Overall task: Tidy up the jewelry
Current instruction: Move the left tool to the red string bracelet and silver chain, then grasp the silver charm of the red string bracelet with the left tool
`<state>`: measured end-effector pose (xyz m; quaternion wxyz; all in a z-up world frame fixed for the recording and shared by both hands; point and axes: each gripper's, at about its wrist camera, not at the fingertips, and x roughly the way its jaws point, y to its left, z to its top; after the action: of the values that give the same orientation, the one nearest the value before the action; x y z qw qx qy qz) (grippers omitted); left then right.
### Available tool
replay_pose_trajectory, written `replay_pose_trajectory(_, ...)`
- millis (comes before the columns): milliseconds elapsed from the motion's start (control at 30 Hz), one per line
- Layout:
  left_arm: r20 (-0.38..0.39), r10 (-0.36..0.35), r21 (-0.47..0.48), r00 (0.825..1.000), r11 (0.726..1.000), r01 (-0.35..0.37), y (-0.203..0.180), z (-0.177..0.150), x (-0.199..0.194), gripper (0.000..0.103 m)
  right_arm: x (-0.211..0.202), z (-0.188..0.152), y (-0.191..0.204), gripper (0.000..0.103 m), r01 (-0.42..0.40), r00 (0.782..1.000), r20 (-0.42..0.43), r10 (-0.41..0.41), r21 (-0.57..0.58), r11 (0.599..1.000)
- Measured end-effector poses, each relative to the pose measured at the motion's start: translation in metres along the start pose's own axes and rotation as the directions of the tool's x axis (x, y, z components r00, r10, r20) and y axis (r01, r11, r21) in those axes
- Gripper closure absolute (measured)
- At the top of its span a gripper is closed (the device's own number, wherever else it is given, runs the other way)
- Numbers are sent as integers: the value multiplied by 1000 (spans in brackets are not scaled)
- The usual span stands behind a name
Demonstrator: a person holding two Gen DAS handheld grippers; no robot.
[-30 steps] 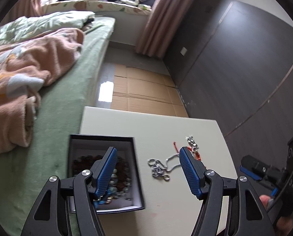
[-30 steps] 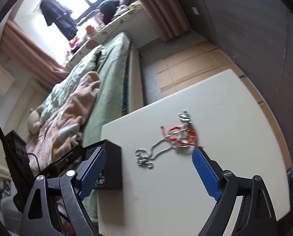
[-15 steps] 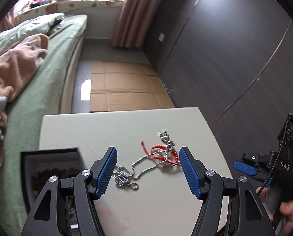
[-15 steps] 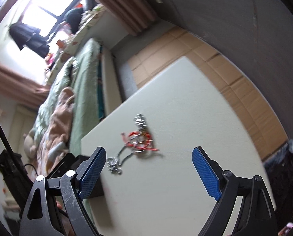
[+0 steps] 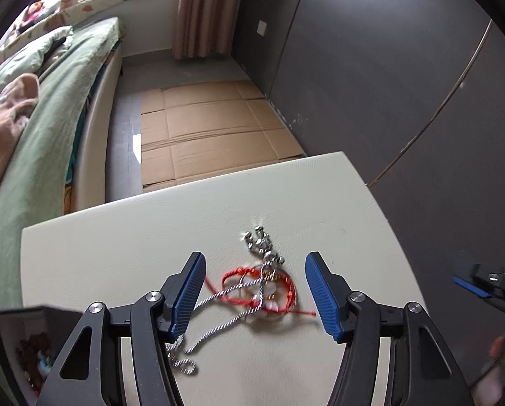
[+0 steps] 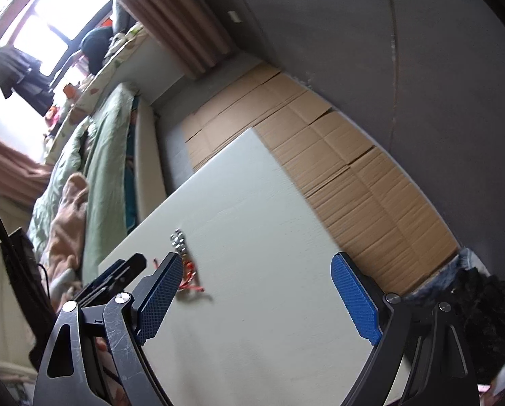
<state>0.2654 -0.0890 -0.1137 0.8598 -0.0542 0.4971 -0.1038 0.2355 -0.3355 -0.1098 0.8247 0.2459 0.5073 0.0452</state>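
Jewelry [image 5: 259, 287] lies tangled mid-desk [image 5: 117, 237] between the closing, not yet gripping left fingers [image 5: 190, 291]; the right gripper [image 6: 256, 296] hangs released; next comes pinching it toward the box [image 5: 19, 345].

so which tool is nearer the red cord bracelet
Left. The left tool straddles the red cord bracelet, jaws closing; the right tool stands off beside it over bare table.

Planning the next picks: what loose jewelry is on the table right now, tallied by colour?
Silver: 2, the silver chain and the silver charm cluster.
Red: 1, the red cord bracelet, tangled with the chain.
Total: 3, all between the left gripper's fingers. More pieces sit in the black box, too blurred to count.
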Motion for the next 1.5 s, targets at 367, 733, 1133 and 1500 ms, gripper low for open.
replay_pose_trajectory(367, -68, 110, 42, 992, 993, -107, -19, 3, 45, 58, -3, 3, -3, 13, 30, 1000, 1, -30, -42, 999)
replay_pose_trajectory(733, -70, 145, 141, 987, 981, -134, -34, 0, 56, 86, -1, 3, -8, 13, 50, 999, -7, -51, -46, 998)
replay_pose_trajectory(1133, 83, 48, -31, 995, 998, -46, 6, -19, -22, 88, 6, -2, 2, 13, -28, 999, -29, 27, -30, 999)
replay_pose_trajectory(1500, 208, -19, -114, 978, 993, 44, 40, -26, -83, 88, 38, -20, 48, 32, -127, 988, -106, 115, -113, 985)
